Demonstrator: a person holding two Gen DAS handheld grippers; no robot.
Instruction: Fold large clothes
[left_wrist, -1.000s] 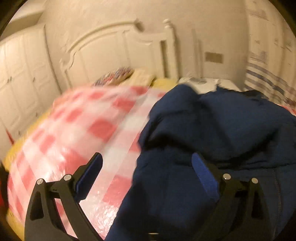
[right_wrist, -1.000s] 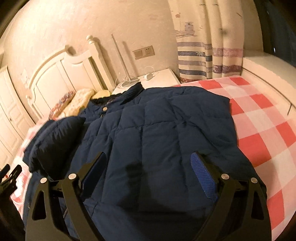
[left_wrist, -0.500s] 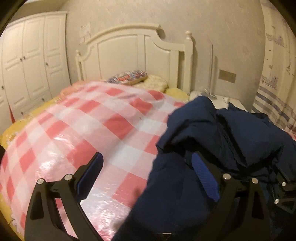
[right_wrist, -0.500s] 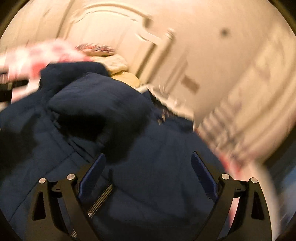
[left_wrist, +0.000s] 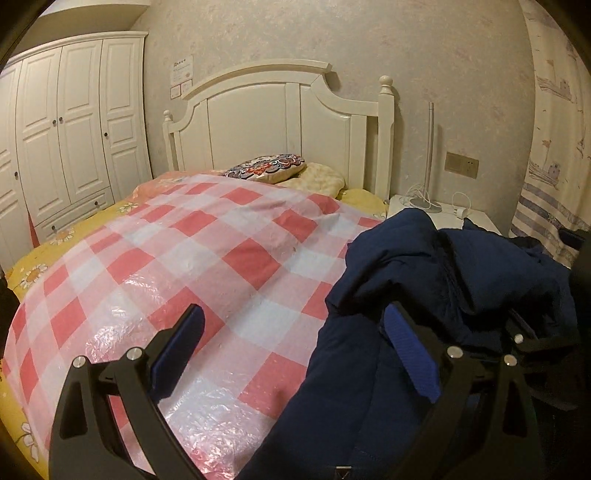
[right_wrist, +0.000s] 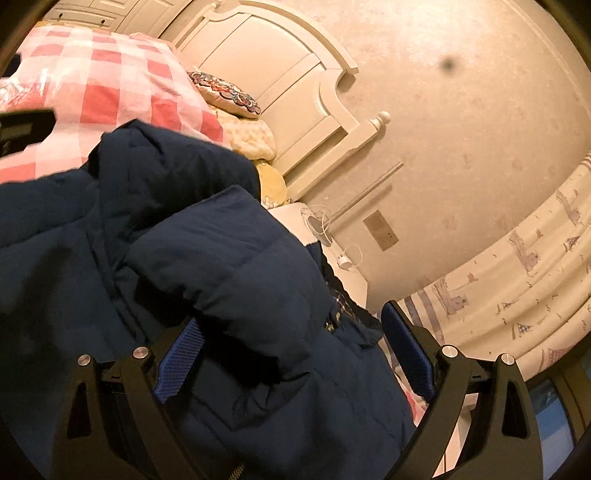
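A large navy padded jacket (left_wrist: 436, 295) lies bunched on the right part of the bed, over a pink-and-white checked plastic sheet (left_wrist: 192, 258). My left gripper (left_wrist: 295, 339) is open and empty, its right finger over the jacket's left edge and its left finger over the sheet. In the right wrist view the jacket (right_wrist: 207, 266) fills the lower left, with a sleeve folded across it. My right gripper (right_wrist: 291, 350) is open, its jaws astride a puffy fold of the jacket without closing on it. The right gripper's body shows at the left view's right edge (left_wrist: 532, 339).
A white headboard (left_wrist: 280, 122) and two pillows (left_wrist: 269, 168) are at the bed's head. A white wardrobe (left_wrist: 66, 136) stands at left. A nightstand (left_wrist: 443, 214) with a lamp and cables is right of the bed, next to a patterned curtain (right_wrist: 517, 288).
The right gripper has swung left and tilted, coming down close over the jacket's folded sleeve. The left gripper has drawn back and steadied, showing more of the checked sheet.
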